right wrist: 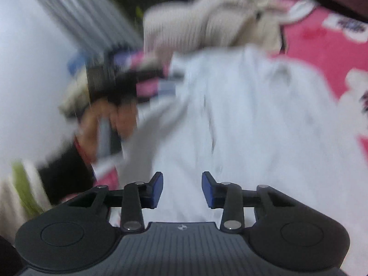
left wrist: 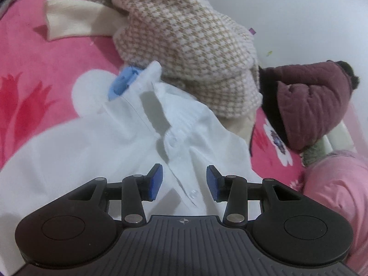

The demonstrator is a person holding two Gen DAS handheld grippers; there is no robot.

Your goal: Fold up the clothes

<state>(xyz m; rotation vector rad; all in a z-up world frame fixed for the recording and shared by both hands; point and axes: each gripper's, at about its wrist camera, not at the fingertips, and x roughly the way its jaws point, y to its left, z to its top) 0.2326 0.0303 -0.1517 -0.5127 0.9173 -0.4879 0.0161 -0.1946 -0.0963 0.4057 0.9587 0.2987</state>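
- Under everything, as the left wrist view shows it, a pink bedspread (left wrist: pixel 46 53) with red and white flower shapes covers the bed and serves as the ground for all the clothes.
- On that bedspread a white shirt (left wrist: pixel 96 138) lies spread and rumpled, collar up toward the far side, its buttoned placket (left wrist: pixel 181 177) running down toward the camera.
- Beyond the white shirt's collar, and touching it, a beige-and-white checked knit (left wrist: pixel 184 46) is heaped, with a cream sleeve (left wrist: pixel 71 18) trailing out to its left.
- Right of the white shirt, a maroon padded jacket (left wrist: pixel 315 101) sits bunched at the edge of the bedspread.
- Over the lower part of the white shirt the left gripper (left wrist: pixel 184 181) hovers, its blue pads partly apart with the placket seen in the gap; the pads press on nothing.
- At the white shirt's collar a light-blue clip-like thing (left wrist: pixel 122 82) sits against the cloth; what it is I cannot tell.
- From the right wrist view, heavily blurred, the right gripper (right wrist: pixel 182 188) is above the white shirt (right wrist: pixel 253 126), pads partly apart and holding nothing.
- Left of the white shirt in that view, a person's hand (right wrist: pixel 108 124) grips a dark handle.
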